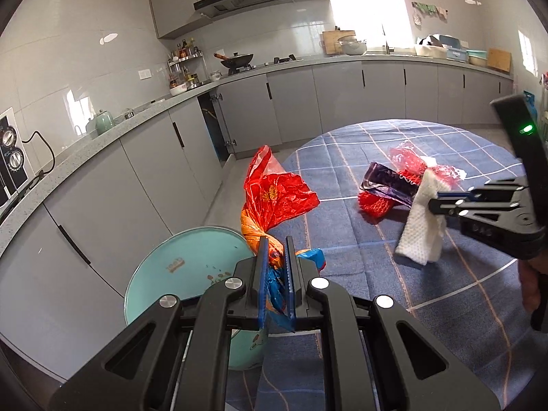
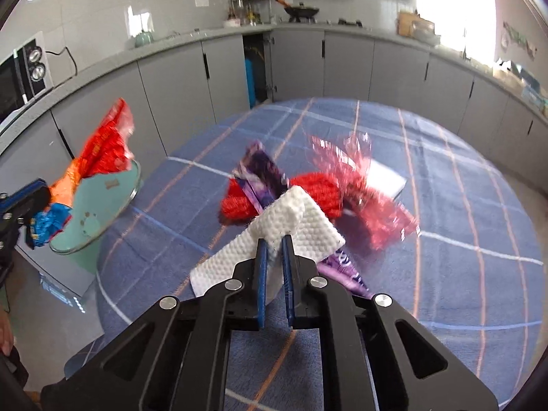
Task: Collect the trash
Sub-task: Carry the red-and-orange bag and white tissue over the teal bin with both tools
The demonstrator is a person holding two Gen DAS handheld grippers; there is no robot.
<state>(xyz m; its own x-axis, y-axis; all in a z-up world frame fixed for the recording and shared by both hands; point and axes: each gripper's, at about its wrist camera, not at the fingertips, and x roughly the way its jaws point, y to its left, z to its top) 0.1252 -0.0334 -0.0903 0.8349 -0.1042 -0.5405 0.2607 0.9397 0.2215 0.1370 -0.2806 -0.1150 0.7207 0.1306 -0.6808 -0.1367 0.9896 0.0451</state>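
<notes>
My left hand-held gripper [image 1: 275,250] tilts downward past the table's [image 1: 445,294] left edge, over a teal bin lid [image 1: 178,267], clamped on bunched red and blue plastic bags [image 1: 274,198]. My right hand-held gripper [image 2: 274,243] angles down over the table's middle, pinching a white paper towel [image 2: 301,226] beside the remaining wrappers [image 2: 308,188].
</notes>
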